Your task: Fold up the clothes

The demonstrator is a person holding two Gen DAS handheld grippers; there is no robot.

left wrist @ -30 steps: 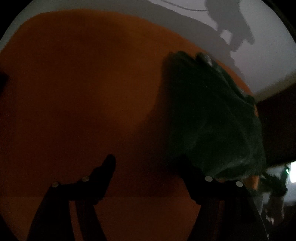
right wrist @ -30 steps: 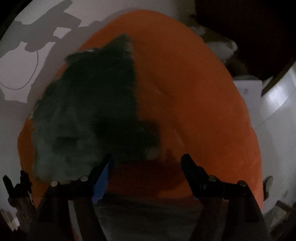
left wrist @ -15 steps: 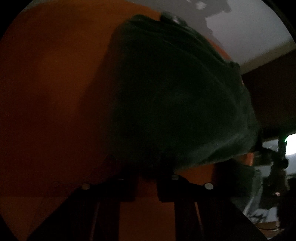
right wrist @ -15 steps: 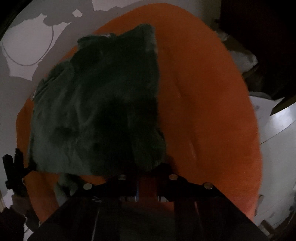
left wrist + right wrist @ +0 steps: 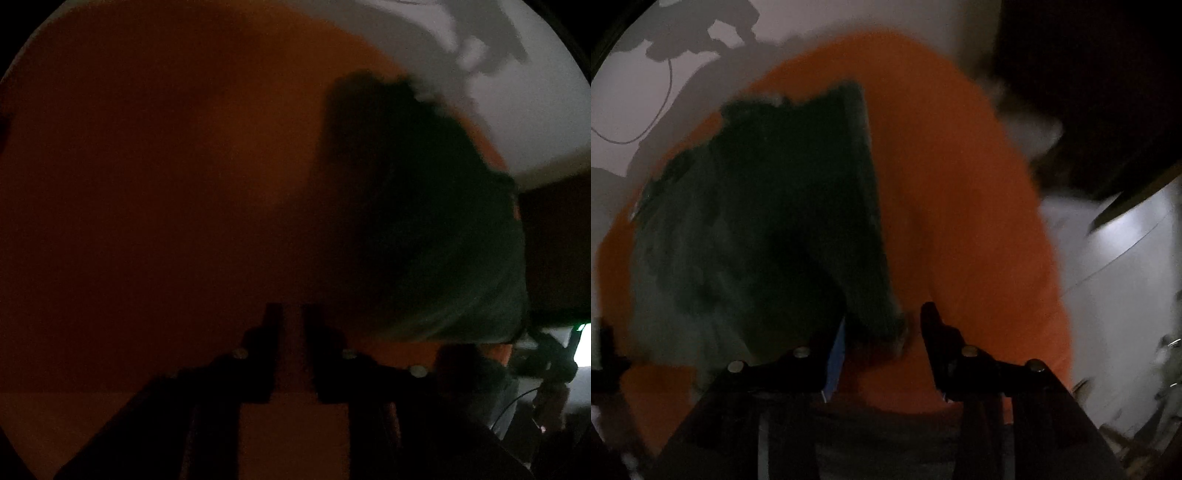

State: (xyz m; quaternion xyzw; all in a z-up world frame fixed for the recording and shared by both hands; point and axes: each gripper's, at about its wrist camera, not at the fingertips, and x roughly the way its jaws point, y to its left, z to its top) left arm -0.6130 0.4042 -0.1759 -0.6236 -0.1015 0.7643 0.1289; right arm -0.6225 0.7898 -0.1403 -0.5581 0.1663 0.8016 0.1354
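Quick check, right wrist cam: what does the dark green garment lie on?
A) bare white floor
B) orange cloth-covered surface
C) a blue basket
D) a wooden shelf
B: in the right wrist view the dark green garment lies spread on the orange cloth-covered surface, which shows around its edges.

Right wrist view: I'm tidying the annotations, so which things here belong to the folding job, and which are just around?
Job:
- dark green garment
- orange surface beneath it
- right gripper, jaws opening, garment's corner between them
- left gripper, jaws opening, nothing between

Around:
- white floor
- thin cable
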